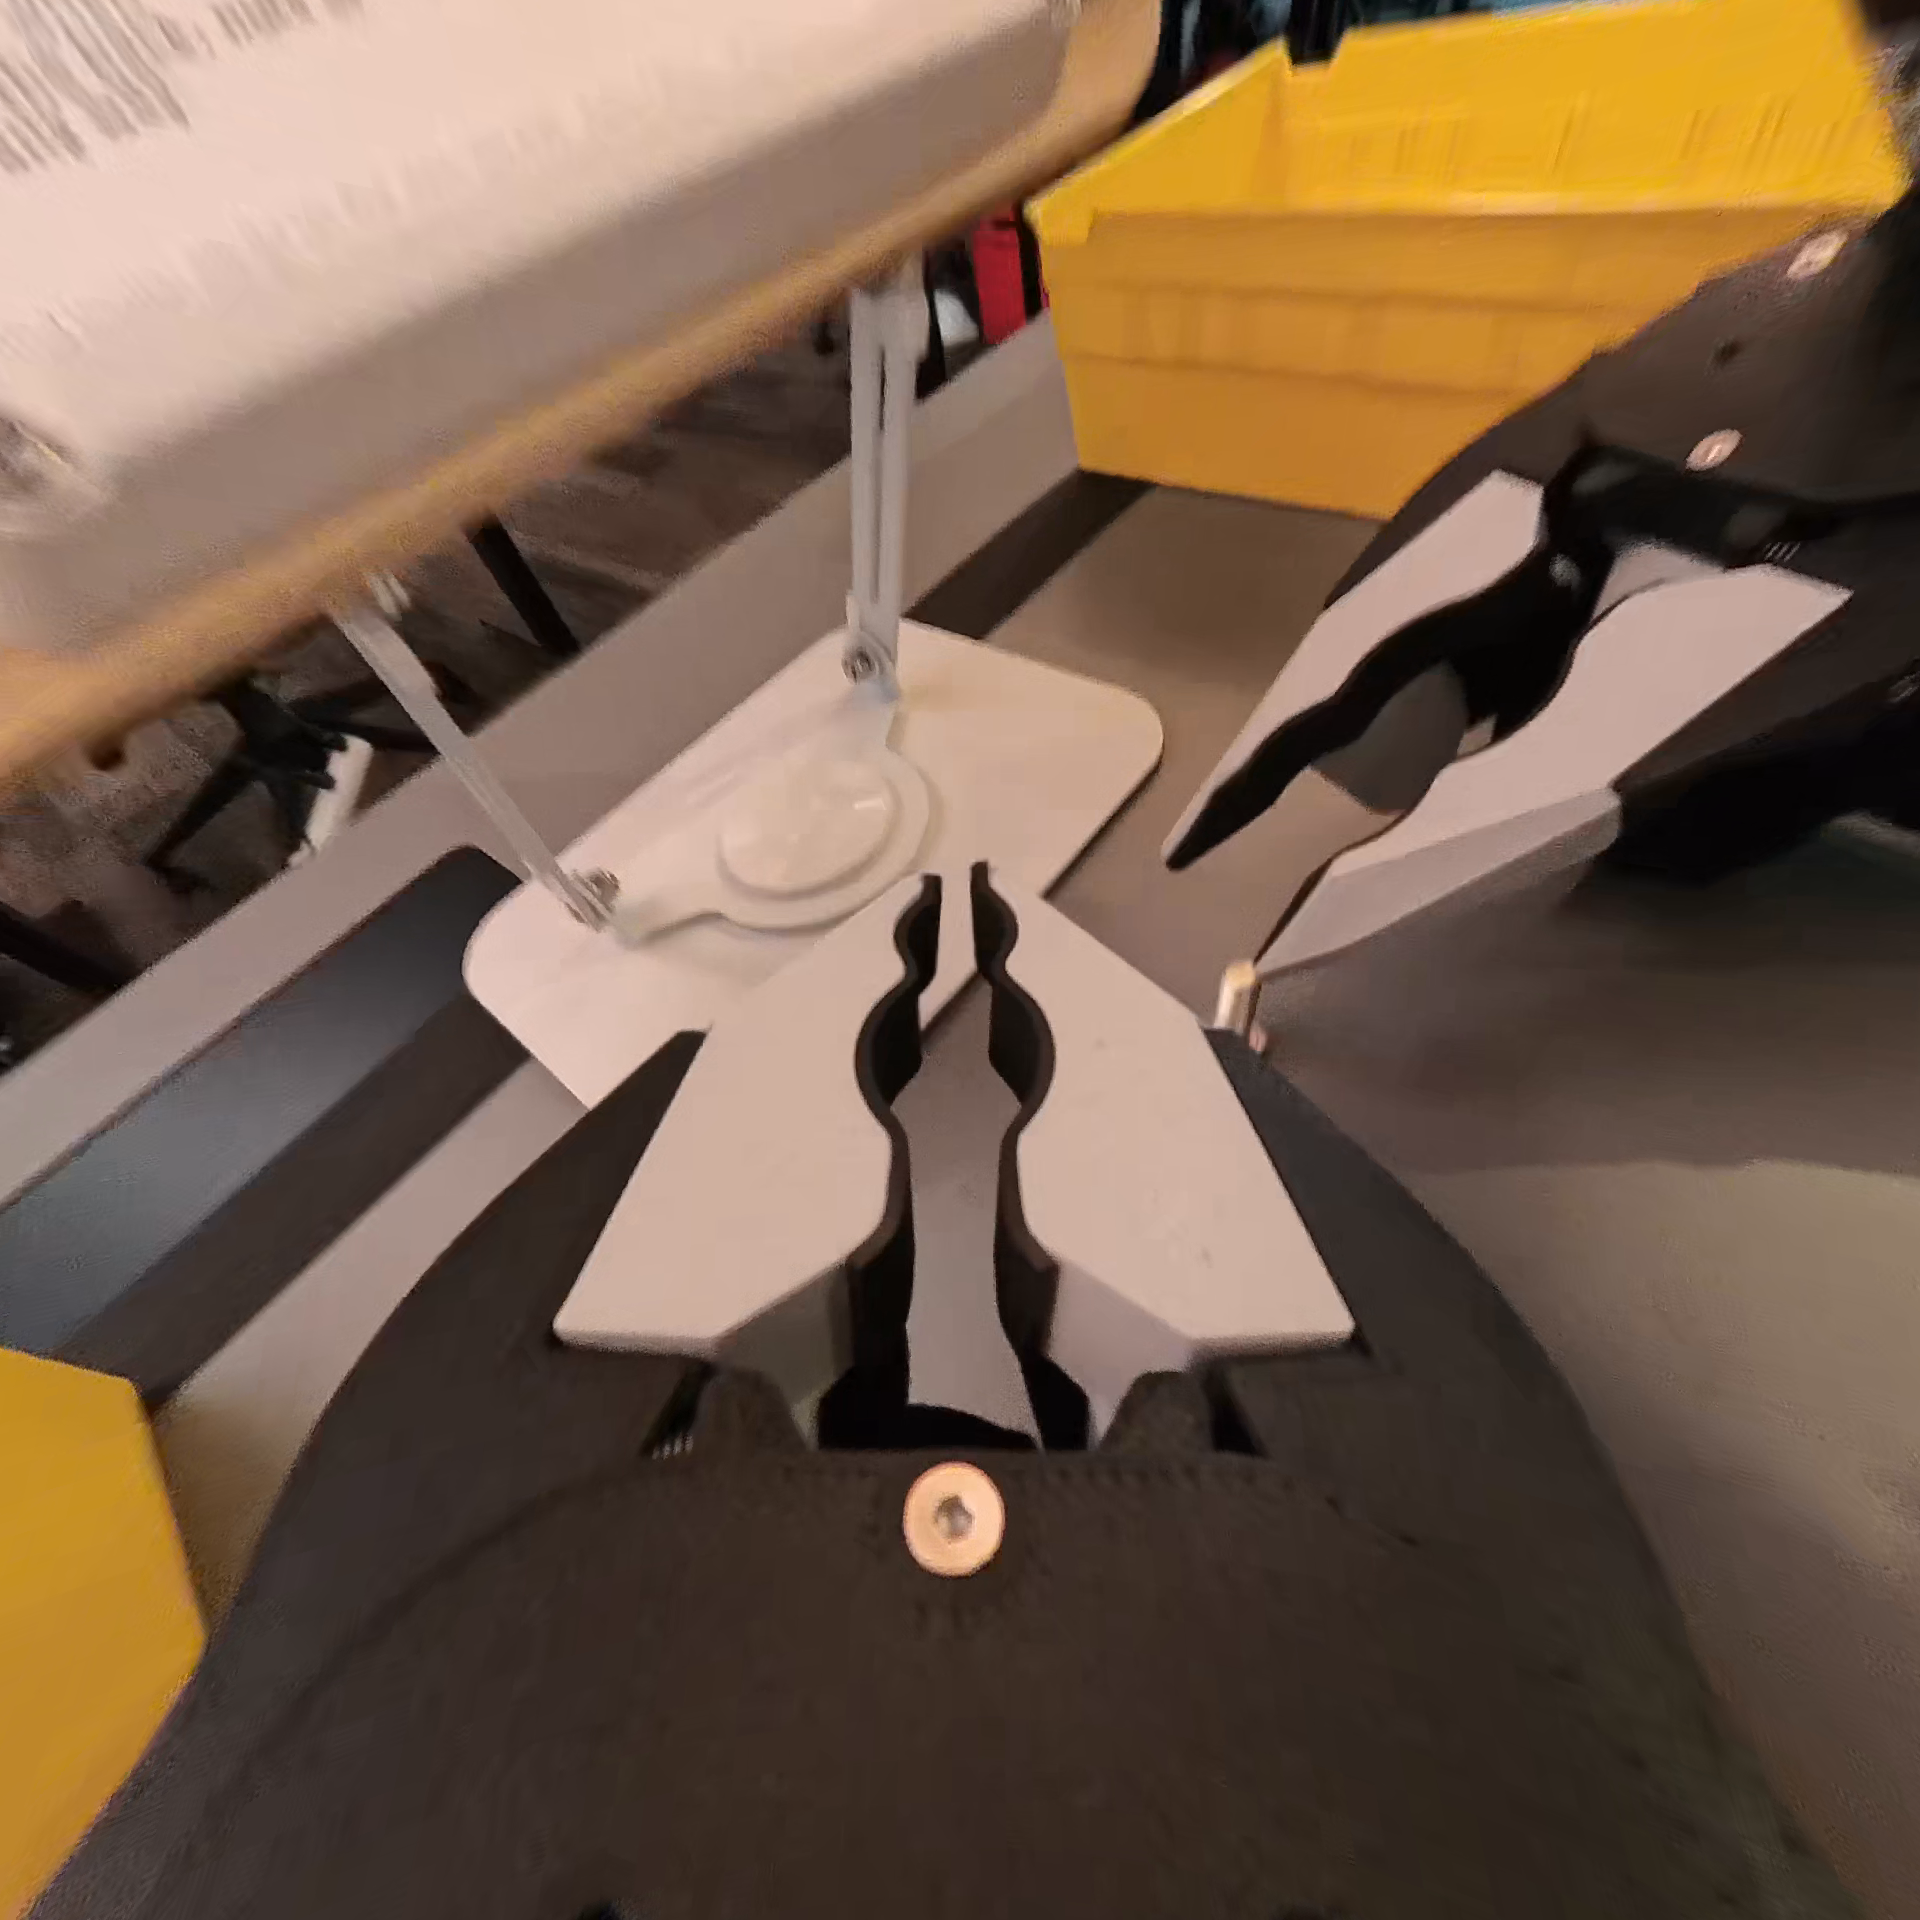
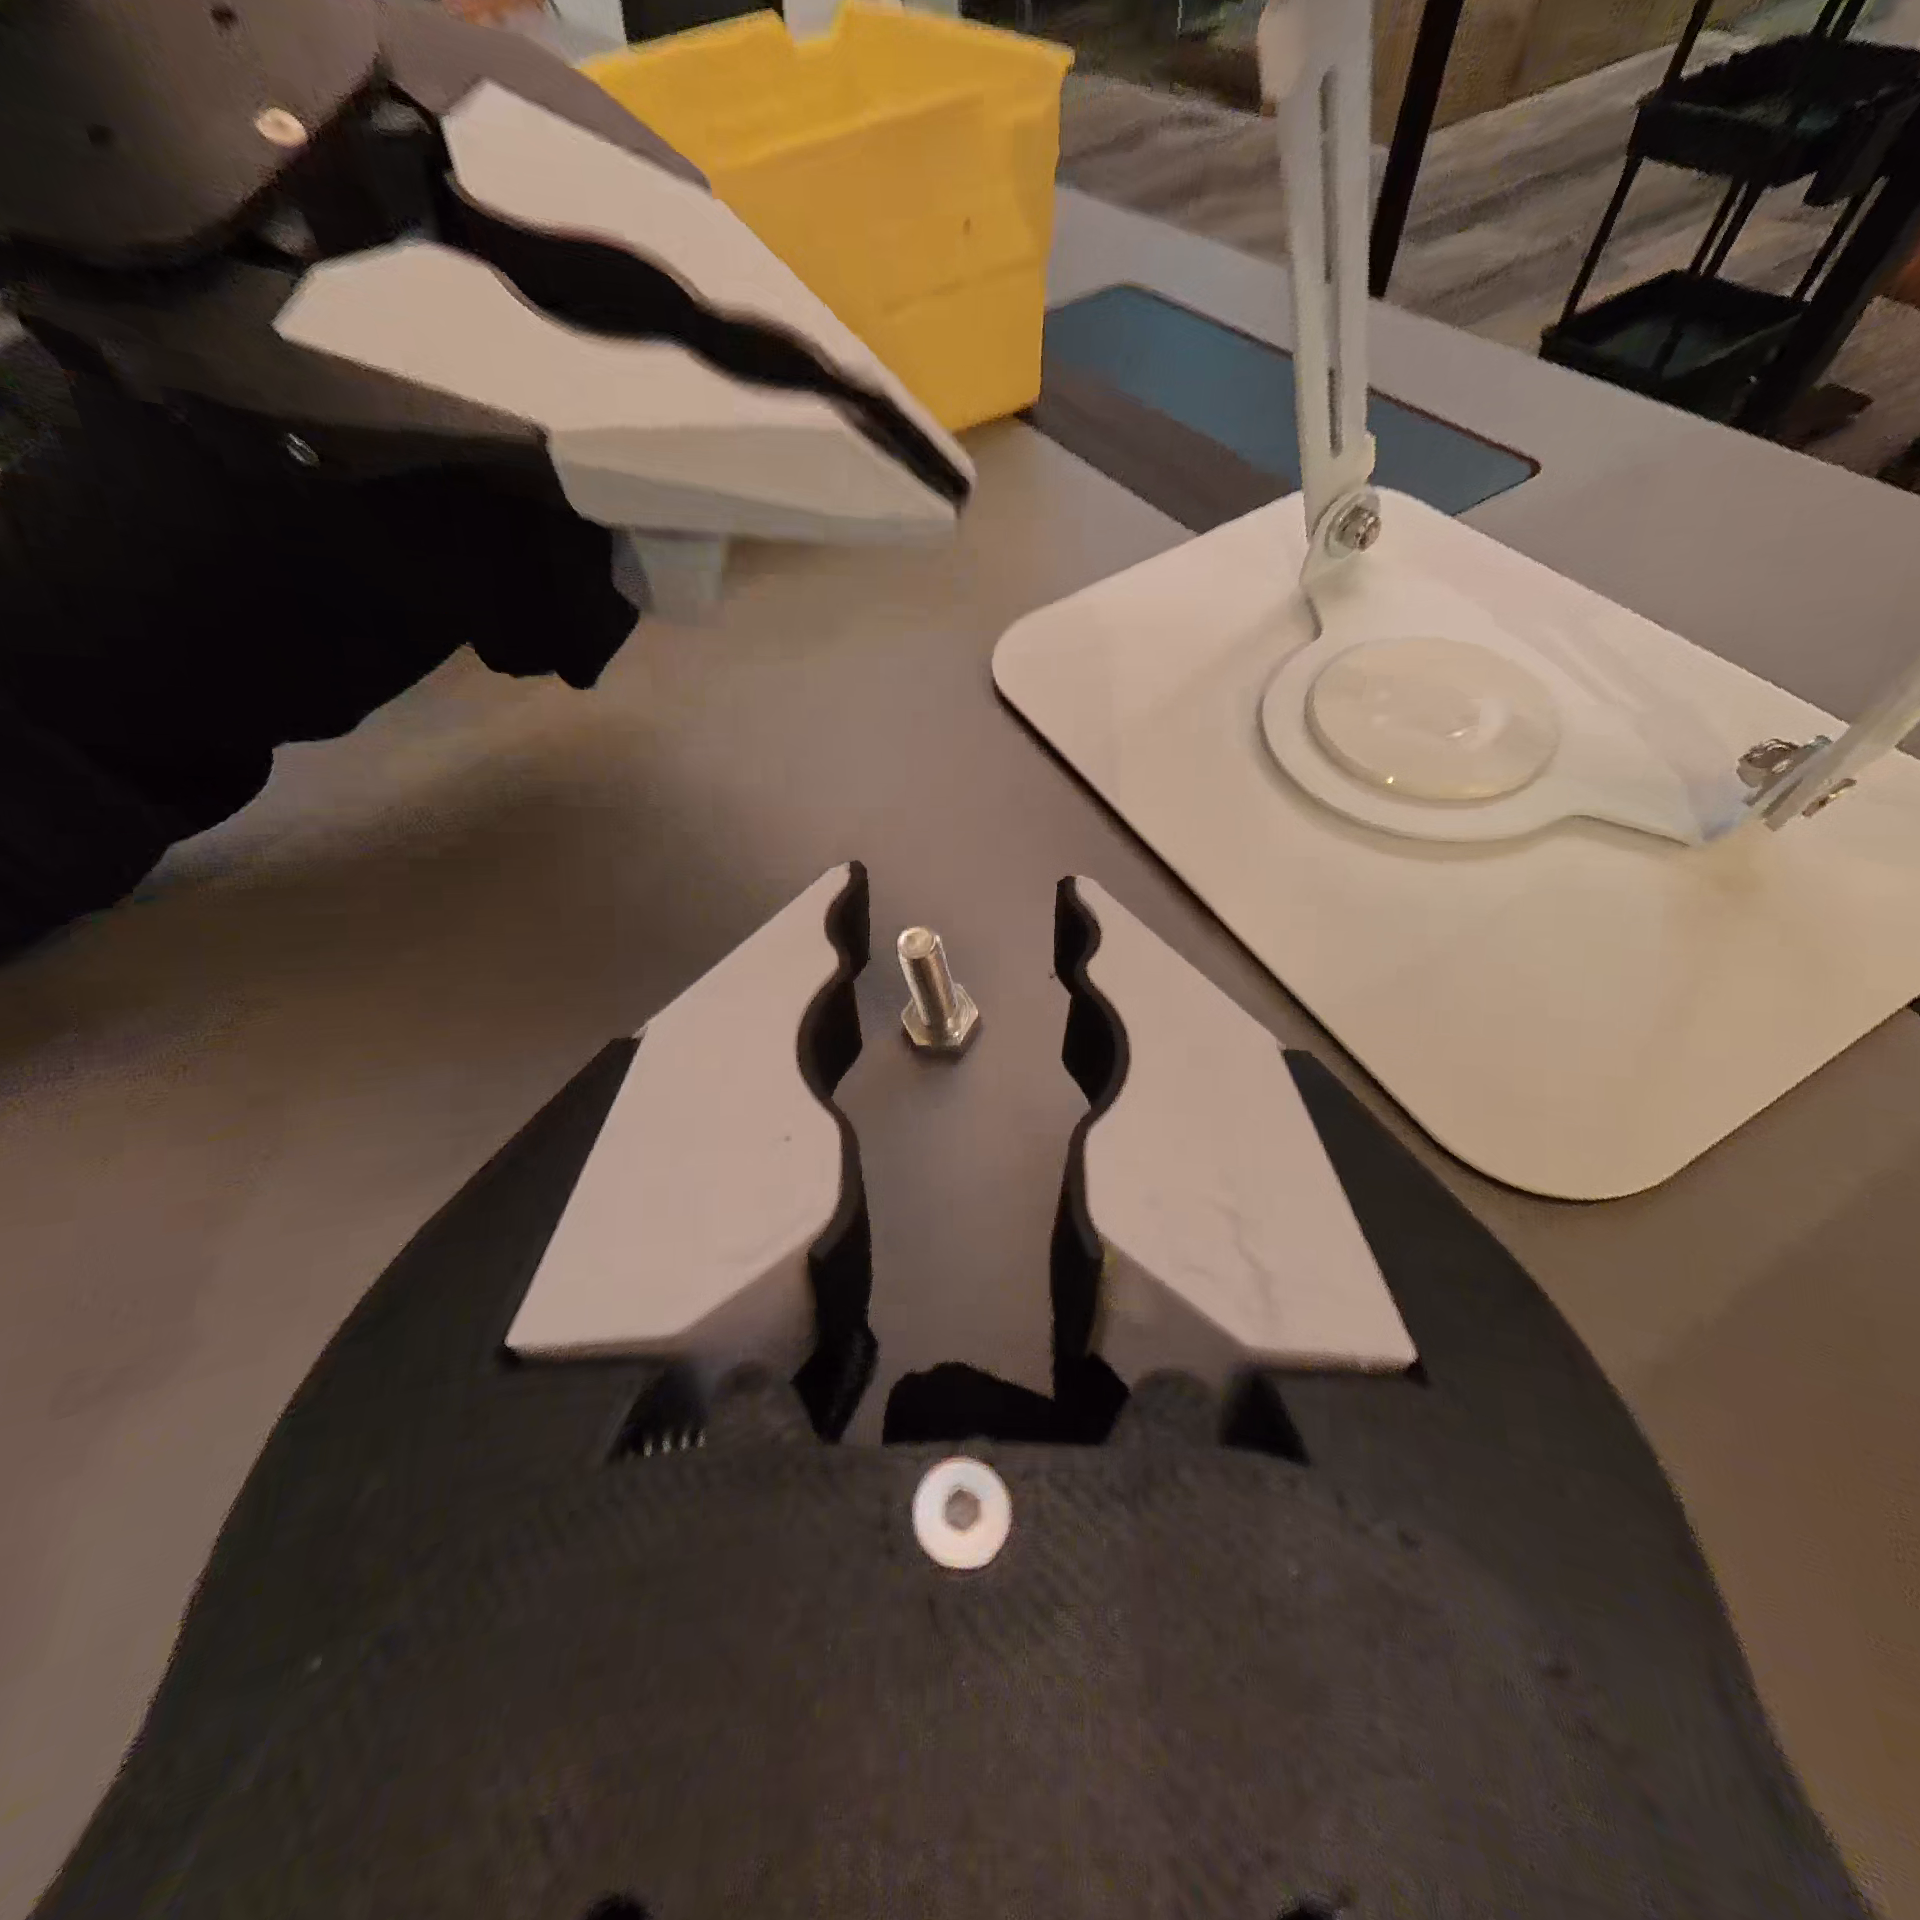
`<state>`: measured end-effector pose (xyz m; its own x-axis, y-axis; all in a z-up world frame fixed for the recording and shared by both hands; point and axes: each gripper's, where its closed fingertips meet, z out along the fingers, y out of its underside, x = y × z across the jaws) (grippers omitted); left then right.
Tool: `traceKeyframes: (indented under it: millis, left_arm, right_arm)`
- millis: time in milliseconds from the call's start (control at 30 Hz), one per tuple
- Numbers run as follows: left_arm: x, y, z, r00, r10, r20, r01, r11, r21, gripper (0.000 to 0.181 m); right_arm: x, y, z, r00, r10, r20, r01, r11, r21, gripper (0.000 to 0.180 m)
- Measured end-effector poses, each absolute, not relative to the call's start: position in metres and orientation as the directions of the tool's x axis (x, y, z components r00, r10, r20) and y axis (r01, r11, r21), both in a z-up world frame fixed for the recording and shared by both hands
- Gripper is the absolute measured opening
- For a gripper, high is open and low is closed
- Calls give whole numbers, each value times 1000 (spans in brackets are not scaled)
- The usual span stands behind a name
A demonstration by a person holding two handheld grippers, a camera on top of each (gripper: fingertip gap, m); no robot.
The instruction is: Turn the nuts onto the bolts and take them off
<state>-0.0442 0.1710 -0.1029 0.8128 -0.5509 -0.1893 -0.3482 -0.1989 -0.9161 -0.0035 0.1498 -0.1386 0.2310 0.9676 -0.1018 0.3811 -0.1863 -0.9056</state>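
Between right tongs (image 2: 961, 883), upright bolt (image 2: 928, 992)

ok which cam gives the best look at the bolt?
Right wrist view. The bolt stands head-down on the grey table, framed between the open fingers of the right gripper, untouched. In the left wrist view I can't make it out: only the right gripper's fingers from the side, a small metallic bit at their tip, too unclear to call.
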Motion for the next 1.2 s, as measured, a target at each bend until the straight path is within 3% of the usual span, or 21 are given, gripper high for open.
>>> traceKeyframes:
  millis: [167, 300, 367, 533, 700, 800, 1200]
  left_arm:
    - [-68, 166, -24, 829, -463, -314, -426, -160, -890, 5]
    - [-132, 149, 33, 861, -325, -391, -481, -272, -833, 9]
    - [-174, 134, 36, 867, -291, -405, -494, -390, -777, 8]
    - [-272, 85, -29, 928, -256, -269, -368, -736, -568, 11]
    - [-310, 60, -126, 971, -218, -97, -239, -886, -399, 25]
    - [-330, 52, -158, 962, -217, -164, -255, -928, -272, 29]
    - [-344, 64, -189, 969, -220, -114, -239, -949, -207, 25]
  right_arm:
    - [0, 153, -133, 229, 965, -127, 339, -201, -919, 31]
    - [0, 152, -133, 223, 966, -131, 339, -203, -919, 26]
    - [0, 152, -134, 226, 966, -129, 342, -202, -918, 26]
    - [0, 152, -135, 223, 966, -129, 349, -203, -915, 23]
    - [0, 151, -134, 220, 966, -133, 345, -205, -916, 21]
    - [0, 151, -134, 220, 966, -136, 345, -207, -915, 21]
    - [-1, 151, -134, 216, 966, -143, 346, -213, -914, 21]
